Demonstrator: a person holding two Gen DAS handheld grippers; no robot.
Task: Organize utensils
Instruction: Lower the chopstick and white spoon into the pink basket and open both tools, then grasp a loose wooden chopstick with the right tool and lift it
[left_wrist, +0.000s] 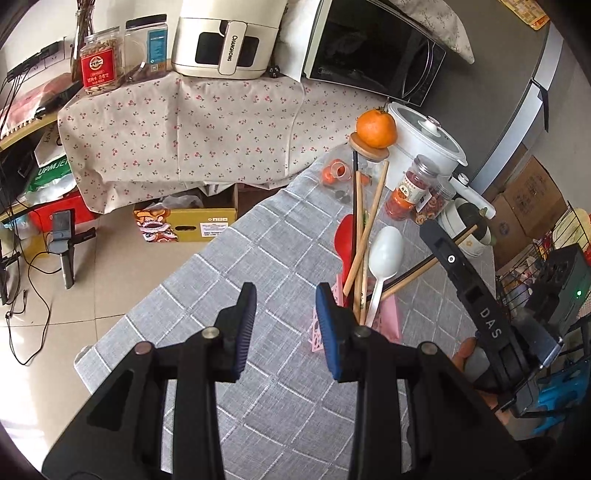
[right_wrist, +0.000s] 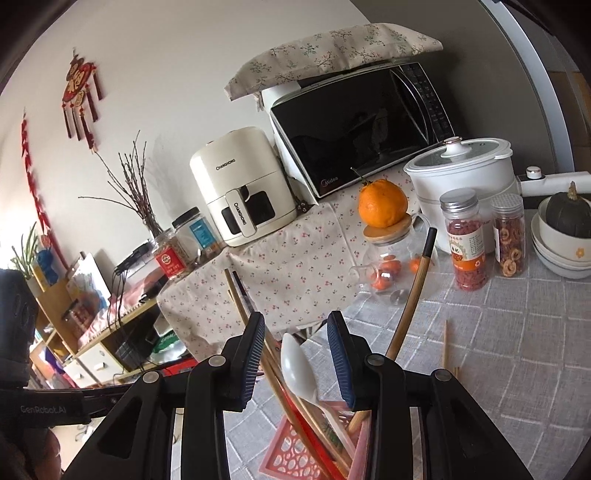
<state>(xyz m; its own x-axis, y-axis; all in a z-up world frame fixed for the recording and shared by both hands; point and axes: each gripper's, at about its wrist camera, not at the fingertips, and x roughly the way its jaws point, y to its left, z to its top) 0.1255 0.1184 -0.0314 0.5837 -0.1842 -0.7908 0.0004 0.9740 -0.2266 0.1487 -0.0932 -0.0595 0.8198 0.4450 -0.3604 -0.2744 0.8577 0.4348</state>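
**Utensils standing in one pink holder on the grey table**

One pink plastic holder (left_wrist: 389, 317), pierced with a lattice pattern, is sitting on the grey checked tablecloth (left_wrist: 229, 258). Leaning out of it are one white plastic spoon (left_wrist: 384, 254) with a smooth oval bowl, one red utensil (left_wrist: 345, 240) of which only a flat rounded end is showing, and several slim wooden chopsticks (left_wrist: 364, 236); I cannot count them exactly where they cross. One thicker bamboo stick (right_wrist: 415, 288) with a dark tip is slanting out to the right. Two more chopstick ends (right_wrist: 446, 343) are lying on the cloth apart from the holder.

The left gripper (left_wrist: 286, 325) is hovering just beside the holder, its two blue ribbed pads spread wide and holding nothing. The right gripper (right_wrist: 301, 354) is standing directly over the holder, its pads likewise wide apart; the spoon and chopsticks are rising between them, and no pad is visibly pressing on any of them.

Behind the holder, one glass teapot (right_wrist: 393, 262) with a round wooden lid is carrying one orange (right_wrist: 382, 203). Beside it are standing two clear jars (right_wrist: 463, 243) with ridged metal caps, one white lidded cooker (right_wrist: 465, 177), and stacked white bowls (right_wrist: 561, 251) holding one dark squash. Farther back, on flowered cloth, are sitting one cream air fryer (right_wrist: 242, 188) and one black microwave (right_wrist: 362, 125).
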